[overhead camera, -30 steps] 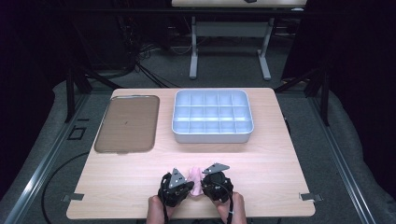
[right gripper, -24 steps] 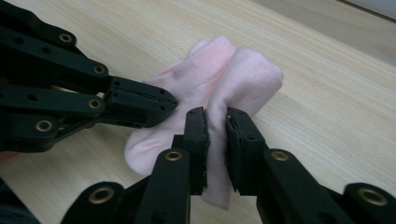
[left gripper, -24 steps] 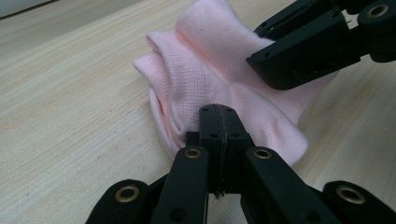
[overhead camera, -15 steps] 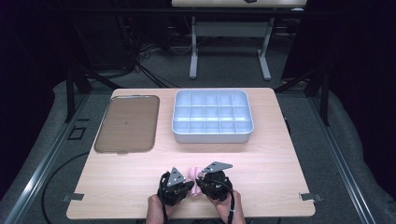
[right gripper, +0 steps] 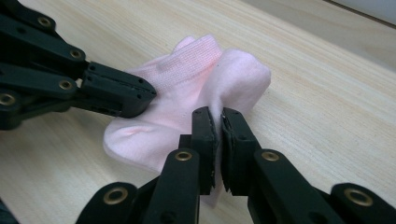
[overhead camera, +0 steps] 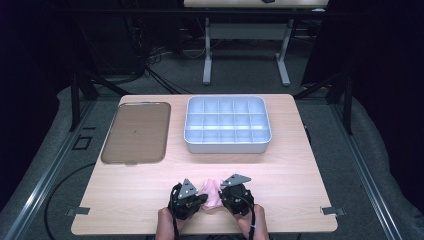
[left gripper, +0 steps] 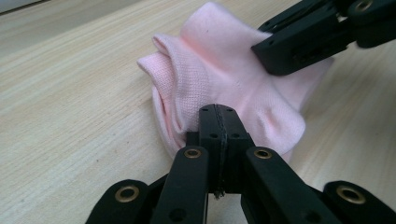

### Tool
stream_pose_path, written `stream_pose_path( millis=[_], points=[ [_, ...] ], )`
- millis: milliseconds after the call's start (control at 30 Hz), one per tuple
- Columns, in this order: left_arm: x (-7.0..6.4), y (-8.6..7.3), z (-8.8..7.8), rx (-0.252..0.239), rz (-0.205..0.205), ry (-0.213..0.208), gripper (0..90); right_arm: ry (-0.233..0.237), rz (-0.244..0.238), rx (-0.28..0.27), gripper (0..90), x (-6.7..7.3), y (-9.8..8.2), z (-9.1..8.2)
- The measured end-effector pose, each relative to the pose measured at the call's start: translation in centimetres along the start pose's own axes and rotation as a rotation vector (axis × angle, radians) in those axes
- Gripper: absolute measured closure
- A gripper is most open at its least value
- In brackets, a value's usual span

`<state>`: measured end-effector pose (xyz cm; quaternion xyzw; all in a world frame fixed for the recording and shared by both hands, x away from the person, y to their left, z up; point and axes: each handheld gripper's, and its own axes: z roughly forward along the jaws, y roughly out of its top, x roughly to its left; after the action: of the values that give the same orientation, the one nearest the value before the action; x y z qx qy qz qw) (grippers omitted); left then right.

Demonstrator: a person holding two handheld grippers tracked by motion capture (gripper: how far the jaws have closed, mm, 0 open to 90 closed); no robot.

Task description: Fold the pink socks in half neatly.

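Left gripper (overhead camera: pixel 196 192): we hold it at the near edge of the table, in the left hand (overhead camera: pixel 167 224); its jaws are pressed together on a fold of the pink sock (left gripper: pixel 224 88), as the left gripper view shows.
Right gripper (overhead camera: pixel 226 191): we hold it just beside the left one, in the right hand (overhead camera: pixel 251 222); its jaws have just been closing and now pinch a thin layer of the pink sock between the pads, seen in the right gripper view.
Pink sock: it lies bunched on the table between the two grippers, gripped from both sides; the ribbed cuff faces away from us in the left gripper view.
Table (overhead camera: pixel 150 185): light wood surface; we see bare wood all around the sock.
Brown tray (overhead camera: pixel 137 131): it lies flat on the far left part of the table, well apart from the sock.
Compartment box (overhead camera: pixel 227 124): a pale blue-grey divided box stands beyond the grippers at the far middle of the table, just beside the brown tray, not touching it.
Second table (overhead camera: pixel 245 30): it stands on the dark floor beyond ours.
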<state>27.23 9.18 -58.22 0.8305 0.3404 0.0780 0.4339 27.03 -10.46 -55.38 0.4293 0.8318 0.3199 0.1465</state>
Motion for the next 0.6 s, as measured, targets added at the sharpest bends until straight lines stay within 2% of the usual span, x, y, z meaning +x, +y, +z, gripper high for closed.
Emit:
stream_pose_path(
  millis=[100,133,200,233,400,600],
  points=[
    [0.00,0.16,-0.46,-0.010,0.006,0.001,87.9,-0.004,-0.007,-0.005,84.5,0.05,0.05,-0.04],
    [-0.01,0.15,-0.54,-0.015,0.011,0.013,87.9,-0.011,-0.008,-0.004,84.5,0.03,0.06,-0.09],
    [0.07,0.07,-0.57,-0.018,0.014,0.018,88.0,-0.012,0.006,-0.011,84.5,0.05,0.04,-0.11],
    [0.11,0.03,-0.61,-0.020,0.019,0.023,87.9,-0.014,-0.007,-0.004,84.5,-0.03,0.05,-0.20],
    [0.16,-0.28,0.04,0.008,0.026,0.033,89.8,-0.018,-0.021,-0.003,84.4,0.13,0.08,-0.29],
    [0.29,-0.23,0.10,0.015,0.032,0.029,90.0,0.011,-0.042,-0.037,84.1,0.52,1.00,-0.82]
  ],
)
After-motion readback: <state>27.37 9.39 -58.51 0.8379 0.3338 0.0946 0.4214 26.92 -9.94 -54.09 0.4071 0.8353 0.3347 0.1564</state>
